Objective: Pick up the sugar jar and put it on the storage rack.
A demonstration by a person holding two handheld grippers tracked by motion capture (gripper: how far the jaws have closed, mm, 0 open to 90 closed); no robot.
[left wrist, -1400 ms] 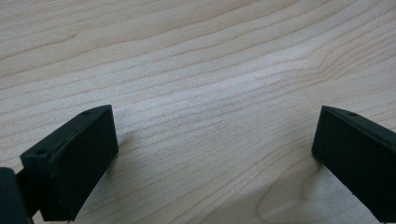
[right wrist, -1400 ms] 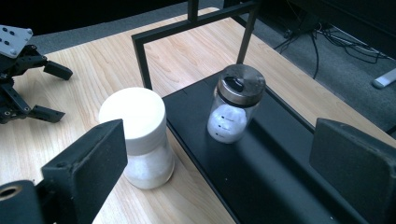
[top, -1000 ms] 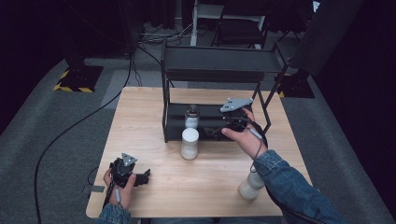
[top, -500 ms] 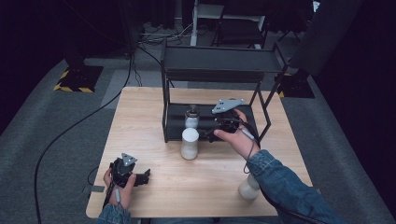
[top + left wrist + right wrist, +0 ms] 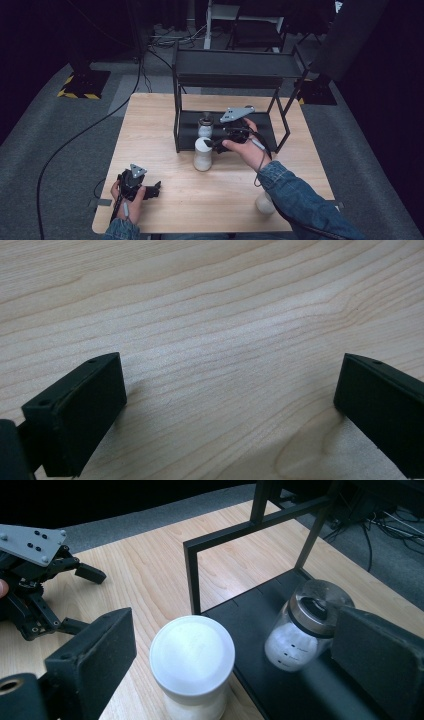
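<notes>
A white jar with a white lid (image 5: 203, 154) stands on the wooden table just in front of a black rack. Behind it, on the rack's bottom shelf, stands a clear jar with a metal lid (image 5: 205, 125). My right gripper (image 5: 214, 145) hovers open just right of the white jar. In the right gripper view the white jar (image 5: 192, 667) and the clear jar (image 5: 305, 625) both lie between the spread jaws of the right gripper (image 5: 237, 662). My left gripper (image 5: 152, 189) rests open on the table at the front left; the left gripper (image 5: 230, 410) has bare wood between its jaws.
The black two-level rack (image 5: 235, 70) takes up the back middle of the table (image 5: 150, 120). Another white jar (image 5: 265, 202) stands at the front right, beside the right forearm. Cables run over the grey floor to the left.
My right gripper has moved left and a little toward the person, from the rack's right part to beside the white jar. The left gripper has stayed put.
</notes>
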